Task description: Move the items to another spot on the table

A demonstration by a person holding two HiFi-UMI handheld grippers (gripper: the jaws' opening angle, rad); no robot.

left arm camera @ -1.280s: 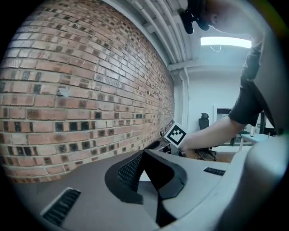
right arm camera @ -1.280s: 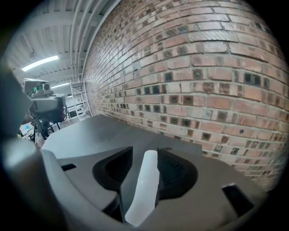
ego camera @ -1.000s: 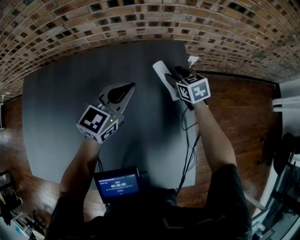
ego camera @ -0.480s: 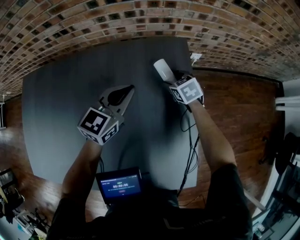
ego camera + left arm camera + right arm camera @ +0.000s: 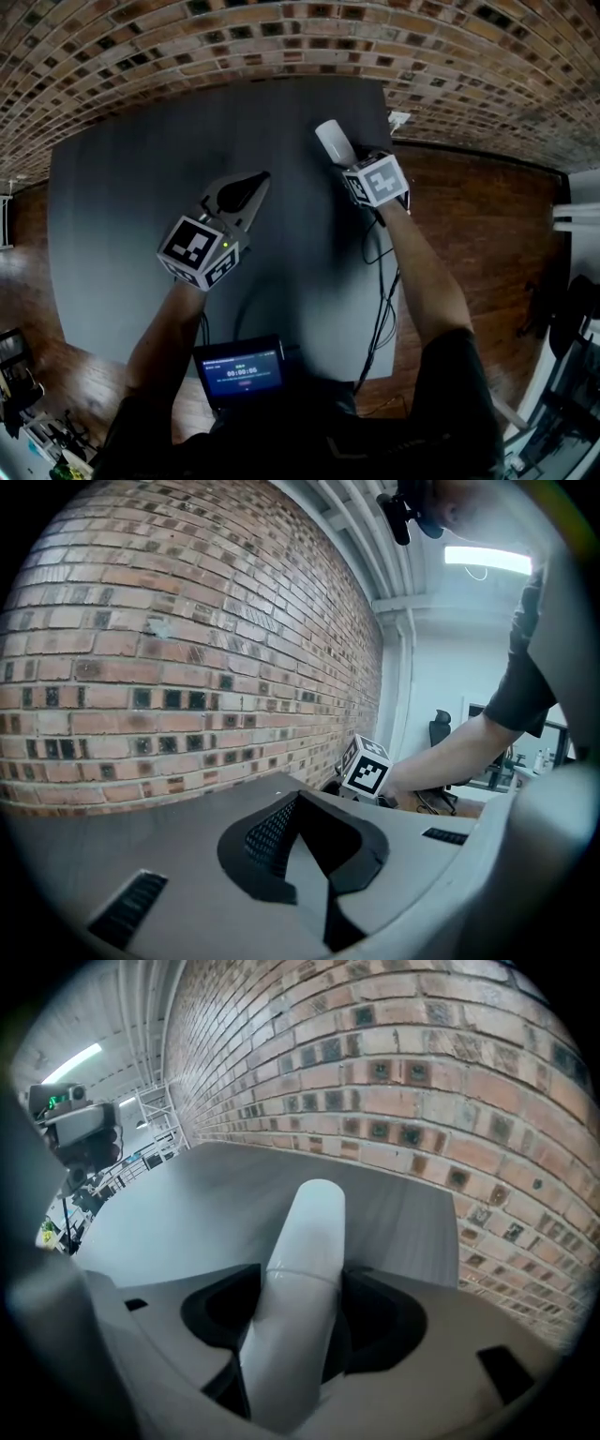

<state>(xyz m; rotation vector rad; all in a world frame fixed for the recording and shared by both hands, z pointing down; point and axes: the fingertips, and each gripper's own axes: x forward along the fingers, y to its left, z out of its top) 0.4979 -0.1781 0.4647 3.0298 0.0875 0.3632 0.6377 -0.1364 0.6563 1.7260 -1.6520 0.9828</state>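
The white tube [image 5: 333, 141] is lower than 1 second ago and sits near the far right corner of the table [image 5: 131, 216], leaning away from the person. The right gripper [image 5: 300, 1330] has come down with it. Its jaws have just been opening, then easing in slightly, so the tube stands between them loosely, released rather than clamped. It is probably being set down at its new spot. The left gripper [image 5: 259, 183] hovers over mid-table, closed and empty.
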